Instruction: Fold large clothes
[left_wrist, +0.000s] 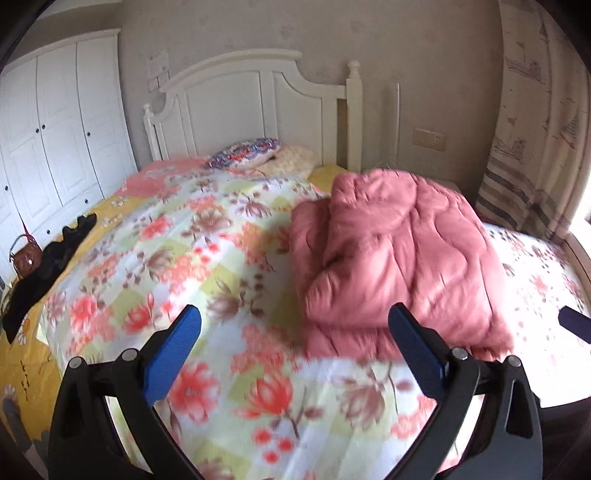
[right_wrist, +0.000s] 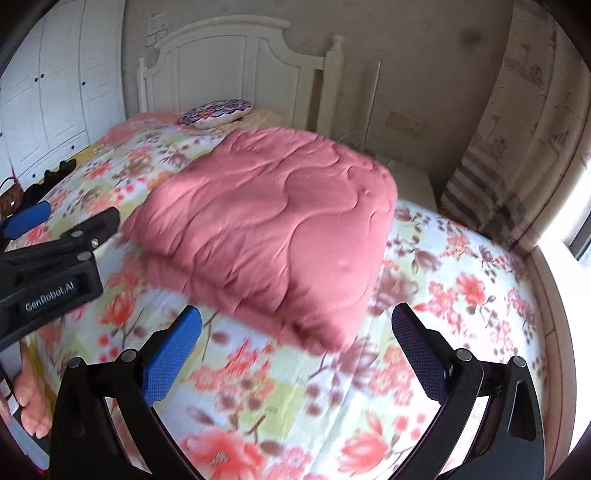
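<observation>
A pink quilted padded garment (left_wrist: 399, 254) lies folded into a thick rectangle on the floral bedspread (left_wrist: 192, 258); the right wrist view shows it (right_wrist: 273, 229) straight ahead. My left gripper (left_wrist: 295, 332) is open above the bedspread, its right blue pad just before the garment's near edge, holding nothing. My right gripper (right_wrist: 295, 332) is open too, empty, hovering a little short of the garment's near corner. The left gripper's body (right_wrist: 51, 273) shows at the left of the right wrist view, with a hand (right_wrist: 33, 402) below it. The right gripper's blue fingertip (left_wrist: 572, 323) pokes in at the right edge.
A white headboard (left_wrist: 258, 99) and patterned pillow (left_wrist: 243, 153) stand at the far end. Black clothing (left_wrist: 48, 258) and a brown bag (left_wrist: 26, 258) lie at the bed's left edge. White wardrobe (left_wrist: 55, 129) on the left, curtain (left_wrist: 539, 129) and a white bedside surface (right_wrist: 410, 184) on the right.
</observation>
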